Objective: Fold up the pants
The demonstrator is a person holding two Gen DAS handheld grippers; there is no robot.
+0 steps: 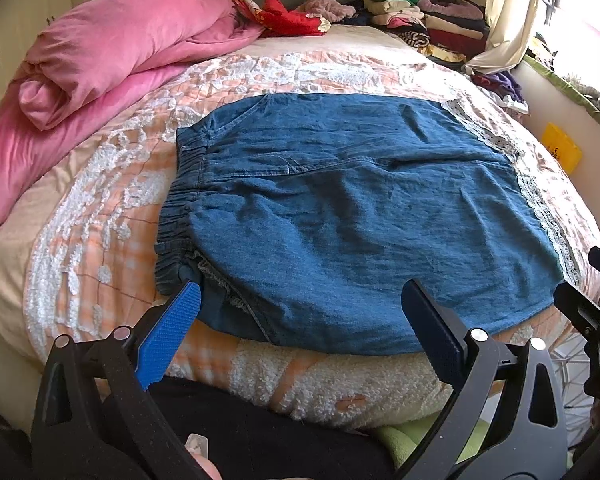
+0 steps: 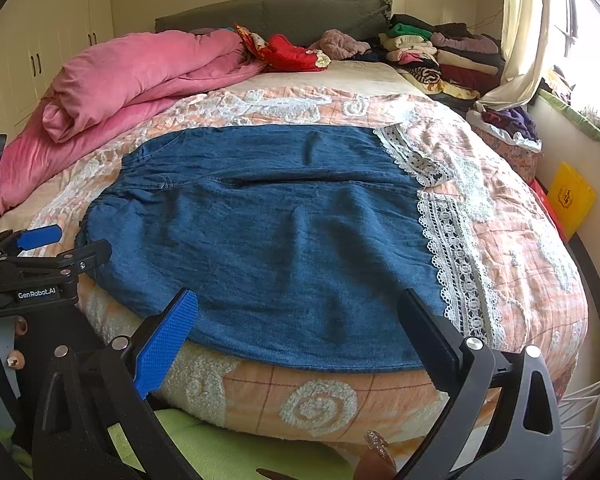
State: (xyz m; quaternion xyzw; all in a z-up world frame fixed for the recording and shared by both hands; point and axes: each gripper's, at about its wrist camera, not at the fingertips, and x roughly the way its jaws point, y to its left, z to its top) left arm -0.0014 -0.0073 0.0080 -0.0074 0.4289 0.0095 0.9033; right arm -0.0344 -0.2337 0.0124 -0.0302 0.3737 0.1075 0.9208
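The blue denim pants with white lace cuffs (image 1: 340, 216) lie flat near the front edge of the bed with the peach-and-white patterned quilt (image 1: 100, 240), elastic waistband toward the left edge, lace hems toward the right edge. They look already doubled leg over leg: a second layer with lace peeks out at the near left corner under the top layer. Judgement: the lengthwise fold is done; the crosswise folds, hem toward waistband, are left.

Your left gripper (image 1: 300, 308) hangs at the front edge with jaws spread wide. The blue pad sits just beside the waistband's near corner, the black finger over the near hem of the fabric; nothing is pinched between them. Whether the tips touch the denim, you cannot tell.

Your right gripper (image 2: 298, 316) is likewise spread wide and empty, straddling the near edge of the pants close to the lace end.

A rolled pink duvet (image 2: 132, 76) lies along the left edge, well apart.
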